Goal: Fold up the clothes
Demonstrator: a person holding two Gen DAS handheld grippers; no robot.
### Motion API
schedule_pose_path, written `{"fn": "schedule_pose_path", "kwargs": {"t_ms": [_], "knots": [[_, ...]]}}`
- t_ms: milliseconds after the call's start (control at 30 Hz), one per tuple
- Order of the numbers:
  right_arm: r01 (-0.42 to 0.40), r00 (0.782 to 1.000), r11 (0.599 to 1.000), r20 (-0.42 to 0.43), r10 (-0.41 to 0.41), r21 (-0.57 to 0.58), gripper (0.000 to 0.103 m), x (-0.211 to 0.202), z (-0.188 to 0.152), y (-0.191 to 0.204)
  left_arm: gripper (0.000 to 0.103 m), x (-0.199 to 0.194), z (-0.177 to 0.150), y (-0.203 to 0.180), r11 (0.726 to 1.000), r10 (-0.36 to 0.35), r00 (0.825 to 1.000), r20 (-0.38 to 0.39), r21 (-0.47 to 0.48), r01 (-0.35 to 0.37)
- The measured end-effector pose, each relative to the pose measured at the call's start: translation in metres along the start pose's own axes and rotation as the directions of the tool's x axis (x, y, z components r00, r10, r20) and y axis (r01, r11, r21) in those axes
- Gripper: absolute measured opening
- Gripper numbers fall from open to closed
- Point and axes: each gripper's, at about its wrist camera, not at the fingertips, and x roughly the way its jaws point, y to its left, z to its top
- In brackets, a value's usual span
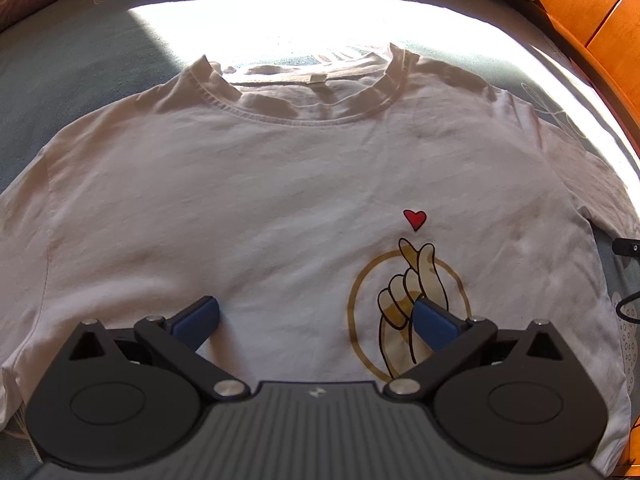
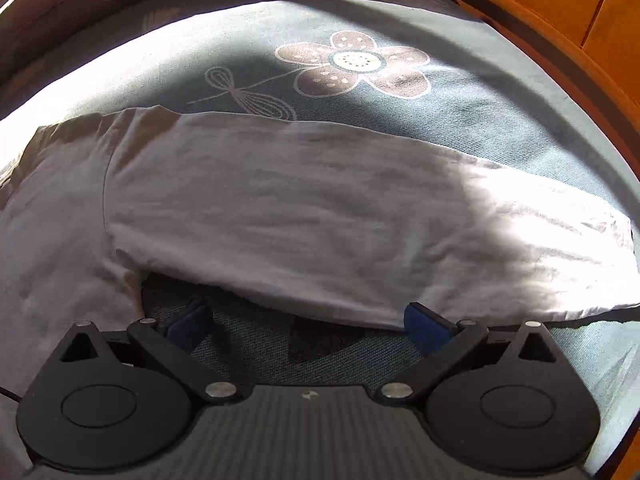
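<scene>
A white T-shirt [image 1: 248,200] lies flat, front up, on a grey-blue bedsheet [image 1: 72,64], its collar [image 1: 296,116] pointing away. A finger-heart print [image 1: 412,292] with a red heart sits on its chest. My left gripper [image 1: 316,312] hovers open over the shirt's chest, blue pads wide apart, nothing between them. In the right wrist view, a sleeve [image 2: 320,216] stretches out to the right. My right gripper [image 2: 308,322] stands open just before the sleeve's lower edge, over bare sheet, its right pad [image 2: 424,326] at the hem.
The bedsheet [image 2: 500,92] carries a large brown flower print [image 2: 356,64]. An orange wooden bed frame [image 1: 592,12] curves along the right side in both views. Bright sunlight falls across the sheet beyond the collar and on the sleeve's end. A black cable [image 1: 628,304] shows at the right edge.
</scene>
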Motion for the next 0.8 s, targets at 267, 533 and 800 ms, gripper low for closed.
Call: {"fn": "schedule_pose_path", "kwargs": {"t_ms": [267,533,800], "knots": [[0.005,1.0,0.985,0.015,-0.008,0.171,0.103,0.014,0.017,-0.053,0.102,0.002,0.003,-0.007,0.999,0.046,0.999,-0.026,0.028,-0.045],[-0.002,0.993,0.963,0.112,-0.03,0.271,0.103,-0.016,0.008,-0.106,0.102,-0.003,0.018,-0.046,0.98,0.055,0.998,0.01,0.191,-0.056],[0.018,0.994,0.949,0.098,-0.052,0.314,0.103,0.004,0.006,-0.161,0.102,0.012,0.026,-0.065,0.998,-0.025,0.999,-0.033,0.062,0.027]]}}
